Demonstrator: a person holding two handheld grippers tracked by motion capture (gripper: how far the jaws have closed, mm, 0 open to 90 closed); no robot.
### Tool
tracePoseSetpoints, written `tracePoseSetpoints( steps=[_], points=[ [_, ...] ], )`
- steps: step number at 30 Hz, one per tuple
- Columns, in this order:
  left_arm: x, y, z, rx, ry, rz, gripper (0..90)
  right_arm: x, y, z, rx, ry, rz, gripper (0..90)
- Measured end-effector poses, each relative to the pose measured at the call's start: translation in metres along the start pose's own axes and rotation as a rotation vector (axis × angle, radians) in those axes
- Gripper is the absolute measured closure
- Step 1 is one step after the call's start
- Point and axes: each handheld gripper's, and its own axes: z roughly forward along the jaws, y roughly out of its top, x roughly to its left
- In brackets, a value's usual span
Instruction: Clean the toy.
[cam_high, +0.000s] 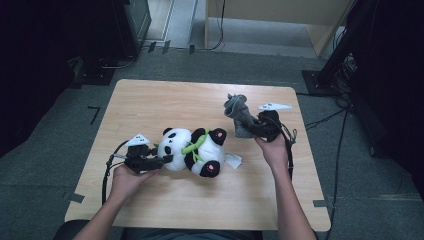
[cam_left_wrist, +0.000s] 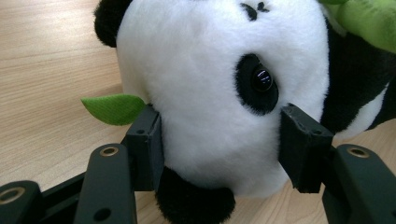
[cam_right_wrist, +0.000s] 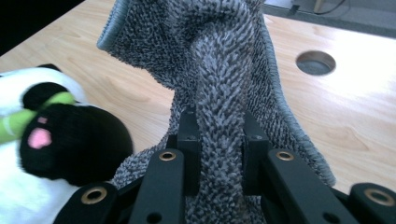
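A black-and-white plush panda (cam_high: 192, 150) with a green bamboo stalk (cam_high: 196, 142) lies on its side in the middle of the wooden table (cam_high: 165, 100). My left gripper (cam_high: 162, 160) comes at it from the left, and its jaws press on both sides of the panda's white head (cam_left_wrist: 210, 93). To the panda's right, a fluffy grey cloth (cam_high: 239, 112) is raised off the table in a bunch. My right gripper (cam_high: 252, 127) is shut on a fold of that cloth (cam_right_wrist: 215, 56), which stands up between the jaws. The panda's black foot (cam_right_wrist: 60, 140) lies just left of it.
A white tag (cam_high: 233, 160) sticks out from the panda toward the right. The table has a round hole (cam_right_wrist: 316, 62) near its far right corner. Cables (cam_high: 325, 120) trail on the grey floor to the right, beside dark equipment stands (cam_high: 345, 45).
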Motion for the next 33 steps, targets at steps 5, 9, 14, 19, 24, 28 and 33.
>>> tracePoseSetpoints(
  steps=[5, 9, 14, 19, 24, 28, 33],
  points=[
    [-0.003, -0.003, -0.001, -0.007, 0.004, -0.006, 40.9, 0.018, 0.013, -0.001, 0.011, 0.036, -0.018, 76.5],
    [-0.006, -0.005, -0.001, -0.014, 0.010, -0.010, 41.1, 0.036, 0.025, 0.001, 0.016, 0.064, -0.062, 76.5],
    [-0.008, -0.008, -0.001, -0.022, 0.016, -0.009, 41.1, 0.055, 0.035, 0.002, 0.017, 0.094, -0.117, 76.5],
    [-0.010, -0.008, -0.002, -0.022, 0.028, 0.000, 41.1, 0.070, 0.042, 0.005, 0.023, 0.127, -0.140, 76.5],
    [-0.010, -0.008, -0.002, -0.024, 0.030, 0.000, 41.2, 0.092, 0.047, 0.009, 0.034, 0.160, -0.180, 76.3],
    [-0.011, -0.009, -0.002, -0.027, 0.033, 0.002, 41.2, 0.107, 0.050, 0.020, 0.042, 0.189, -0.222, 76.2],
    [-0.012, -0.009, -0.002, -0.021, 0.038, 0.013, 41.2, 0.126, 0.049, 0.035, 0.063, 0.222, -0.261, 76.0]
  ],
)
